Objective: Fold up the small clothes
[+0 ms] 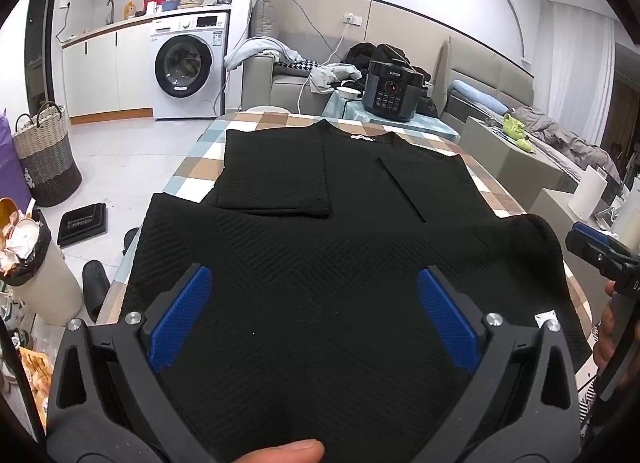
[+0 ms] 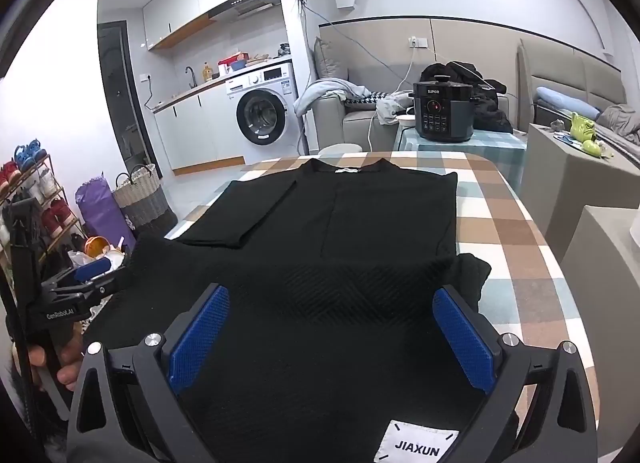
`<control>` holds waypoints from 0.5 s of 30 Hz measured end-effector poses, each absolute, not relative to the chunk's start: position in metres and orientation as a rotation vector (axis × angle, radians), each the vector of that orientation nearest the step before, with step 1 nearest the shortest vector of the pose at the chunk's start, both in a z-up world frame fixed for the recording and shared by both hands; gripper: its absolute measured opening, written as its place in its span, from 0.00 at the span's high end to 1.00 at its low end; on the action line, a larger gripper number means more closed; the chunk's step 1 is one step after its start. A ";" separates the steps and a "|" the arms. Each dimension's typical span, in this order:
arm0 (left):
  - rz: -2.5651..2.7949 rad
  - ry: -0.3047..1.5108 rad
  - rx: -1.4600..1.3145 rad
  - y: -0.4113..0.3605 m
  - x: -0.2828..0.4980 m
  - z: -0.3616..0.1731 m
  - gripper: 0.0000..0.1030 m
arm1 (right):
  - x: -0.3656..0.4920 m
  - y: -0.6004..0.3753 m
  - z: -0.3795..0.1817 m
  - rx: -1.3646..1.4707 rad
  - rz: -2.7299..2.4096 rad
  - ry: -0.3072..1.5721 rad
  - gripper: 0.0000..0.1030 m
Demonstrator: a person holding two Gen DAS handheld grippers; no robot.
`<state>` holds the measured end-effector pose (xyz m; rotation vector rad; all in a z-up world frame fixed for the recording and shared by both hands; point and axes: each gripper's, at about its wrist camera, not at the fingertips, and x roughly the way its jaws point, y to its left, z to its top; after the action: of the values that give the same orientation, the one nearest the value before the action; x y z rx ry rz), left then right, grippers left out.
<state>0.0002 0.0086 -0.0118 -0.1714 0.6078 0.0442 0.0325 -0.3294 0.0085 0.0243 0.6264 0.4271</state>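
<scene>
Left wrist view: the left hand-held gripper (image 1: 314, 317) is seen spread wide, its blue pads (image 1: 180, 319) apart above the near hem of a black shirt (image 1: 320, 199), nothing pinched. The right hand-held gripper (image 2: 330, 337) is likewise spread over the same hem, beside a white label (image 2: 416, 445). The shirt is laid flat on the checked table (image 2: 516, 223), both sleeves folded inward, collar at the far edge. Beyond the table, a black cooker (image 2: 442, 113) and a washing machine (image 1: 188, 63) are seen.

Black garment (image 1: 320, 191), checked tablecloth (image 1: 200, 167)
</scene>
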 end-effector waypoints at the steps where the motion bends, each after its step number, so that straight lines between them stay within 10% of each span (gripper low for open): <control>1: 0.044 0.608 -0.172 0.008 0.000 -0.011 0.01 | 0.033 -0.329 0.009 0.021 0.424 0.625 0.00; 15: 0.045 0.613 -0.174 0.013 0.004 -0.011 0.01 | 0.032 -0.333 0.012 0.031 0.420 0.611 0.00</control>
<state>0.0035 0.0126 -0.0106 -0.1744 0.6126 0.0454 0.0321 -0.3330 0.0118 0.0308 0.6114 0.4199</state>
